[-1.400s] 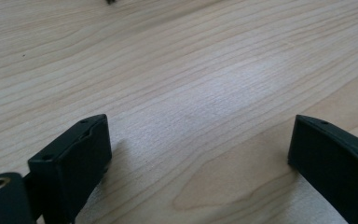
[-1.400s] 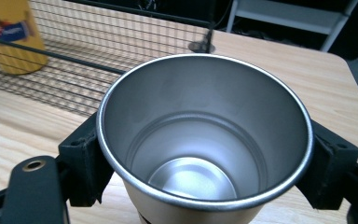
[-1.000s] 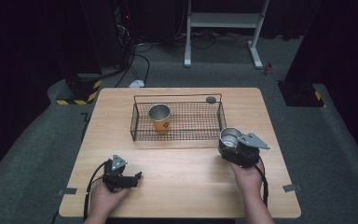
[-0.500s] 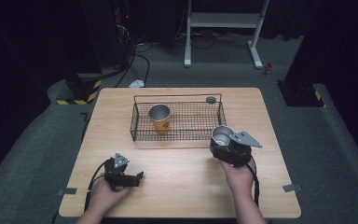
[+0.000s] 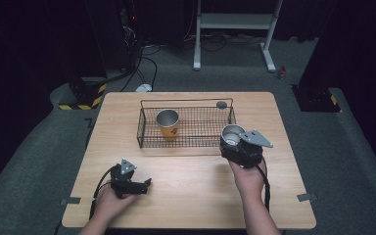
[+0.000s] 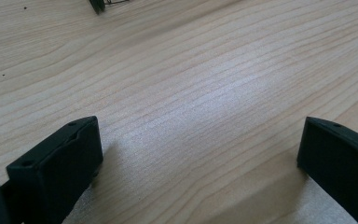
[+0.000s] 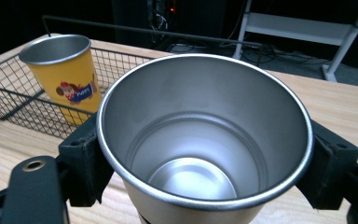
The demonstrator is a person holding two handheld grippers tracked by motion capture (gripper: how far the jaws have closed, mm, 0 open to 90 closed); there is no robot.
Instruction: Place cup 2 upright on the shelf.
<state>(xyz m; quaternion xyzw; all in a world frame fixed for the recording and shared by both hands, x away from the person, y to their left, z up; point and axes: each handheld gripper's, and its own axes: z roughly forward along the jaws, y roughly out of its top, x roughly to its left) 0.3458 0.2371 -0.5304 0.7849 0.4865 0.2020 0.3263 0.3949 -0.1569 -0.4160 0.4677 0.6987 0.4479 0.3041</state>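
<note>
A black wire basket (image 5: pixel 186 128) sits toward the far side of the wooden table (image 5: pixel 191 196). Inside the basket, at its left end, a yellow cup (image 5: pixel 168 123) stands upright. Just outside the basket's near right corner, the right gripper (image 5: pixel 234 142) pinches a steel cup (image 7: pixel 205 140) upright between its jaws, above the tabletop. Well in front of the basket's left end, the left gripper (image 5: pixel 146 182) rests low on the table, jaws spread wide apart over bare wood
</note>
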